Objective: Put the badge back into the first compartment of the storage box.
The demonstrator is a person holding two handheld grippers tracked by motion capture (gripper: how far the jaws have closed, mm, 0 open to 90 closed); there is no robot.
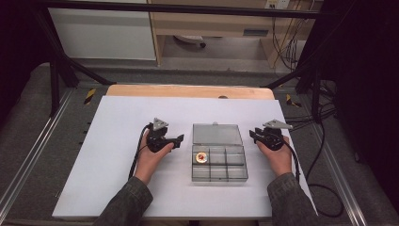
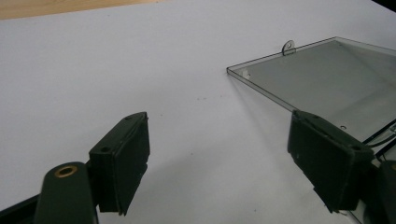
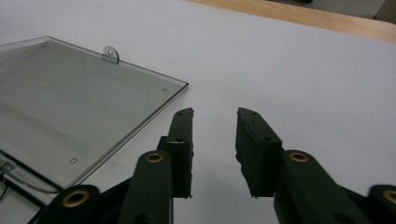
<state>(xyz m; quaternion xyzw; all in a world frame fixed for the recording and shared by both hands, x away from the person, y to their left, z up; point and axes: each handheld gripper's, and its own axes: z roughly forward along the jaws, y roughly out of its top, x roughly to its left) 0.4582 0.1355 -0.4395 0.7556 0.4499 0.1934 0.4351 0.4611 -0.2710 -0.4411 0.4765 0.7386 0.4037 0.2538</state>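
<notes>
The clear plastic compartment box (image 1: 219,165) is located at the middle of the white table sheet (image 1: 113,160), between the two grippers, with its hinged lid (image 1: 217,134) laid open and flat on the sheet on the far side. One small round item (image 1: 202,157), gold with a red mark, is seen in the near-left compartment of the far row; the other compartments appear empty. The box is judged to be light, rigid and thin-walled; its smooth surfaces are expected to be slippery under hard pads and to crack if clamped hard. The lid is best taken at its free edge, near the small hanging tab (image 2: 288,47), or at a corner, where a jaw can be slid beneath; the tray is best steadied by its outer side wall, not by the thin dividers. Because little weight is present, the tray is likely to slide on the sheet when the lid is swung, so a bracing contact is advised. The left gripper (image 1: 179,141) is held just beside the box's left side with its jaws spread wide and nothing between them. The right gripper (image 3: 215,122) is held near the lid's right edge, its jaws drawn close with a narrow gap and gripping nothing.
</notes>
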